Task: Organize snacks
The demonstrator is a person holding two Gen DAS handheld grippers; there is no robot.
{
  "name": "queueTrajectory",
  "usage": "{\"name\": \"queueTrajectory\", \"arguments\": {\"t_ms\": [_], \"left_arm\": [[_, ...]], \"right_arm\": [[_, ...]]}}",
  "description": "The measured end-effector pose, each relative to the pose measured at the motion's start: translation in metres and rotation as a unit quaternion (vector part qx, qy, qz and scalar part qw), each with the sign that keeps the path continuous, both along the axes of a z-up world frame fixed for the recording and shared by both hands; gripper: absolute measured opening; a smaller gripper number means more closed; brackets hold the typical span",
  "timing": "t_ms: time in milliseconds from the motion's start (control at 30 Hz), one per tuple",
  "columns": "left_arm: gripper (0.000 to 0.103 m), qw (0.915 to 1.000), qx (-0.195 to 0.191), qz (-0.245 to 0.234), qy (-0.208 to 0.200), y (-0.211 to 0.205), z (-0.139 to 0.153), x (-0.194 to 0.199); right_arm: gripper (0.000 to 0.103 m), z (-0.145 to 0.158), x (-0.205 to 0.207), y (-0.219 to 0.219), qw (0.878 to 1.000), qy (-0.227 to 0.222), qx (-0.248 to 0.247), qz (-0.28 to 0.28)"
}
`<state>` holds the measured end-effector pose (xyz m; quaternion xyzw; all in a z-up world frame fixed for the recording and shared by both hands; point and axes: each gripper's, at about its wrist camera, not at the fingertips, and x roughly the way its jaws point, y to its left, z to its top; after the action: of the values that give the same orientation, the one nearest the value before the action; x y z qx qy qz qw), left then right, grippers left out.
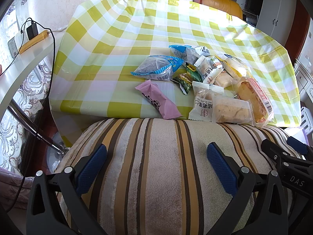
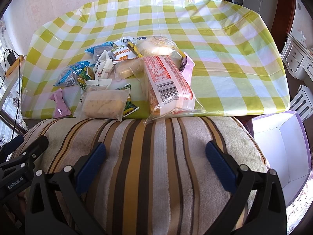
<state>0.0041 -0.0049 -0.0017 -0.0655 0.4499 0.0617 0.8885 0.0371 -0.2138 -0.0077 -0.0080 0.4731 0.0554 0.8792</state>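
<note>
A heap of wrapped snacks [image 1: 207, 82] [image 2: 125, 72] lies near the front edge of a table with a yellow-green checked cloth [image 1: 137, 29] [image 2: 225, 58]. It includes a pink bar [image 1: 160, 101] [image 2: 59, 103], blue-edged packets [image 1: 158, 68], a clear-wrapped cake [image 1: 230, 109] [image 2: 105, 105] and a long red-printed bread pack [image 2: 168, 82]. My left gripper [image 1: 156, 162] and right gripper [image 2: 156, 160] both stand open above a striped cushion [image 1: 166, 166] [image 2: 156, 156], short of the snacks, nothing between the fingers.
An open white box with lilac edges [image 2: 281, 146] stands at the right of the cushion. A white shelf with a charger and cable [image 1: 31, 33] is on the left, with a metal pole [image 1: 35, 129] below it. White cabinets [image 2: 299, 58] stand at the far right.
</note>
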Motion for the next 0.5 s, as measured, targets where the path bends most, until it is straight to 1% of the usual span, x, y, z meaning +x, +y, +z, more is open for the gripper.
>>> {"name": "queueTrajectory", "arguments": {"t_ms": [500], "left_arm": [[0.099, 1.0, 0.001, 0.0, 0.0, 0.0001, -0.0005, -0.0004]], "right_arm": [[0.102, 0.0043, 0.008, -0.0042, 1.0, 0.026, 0.014, 0.001]]}}
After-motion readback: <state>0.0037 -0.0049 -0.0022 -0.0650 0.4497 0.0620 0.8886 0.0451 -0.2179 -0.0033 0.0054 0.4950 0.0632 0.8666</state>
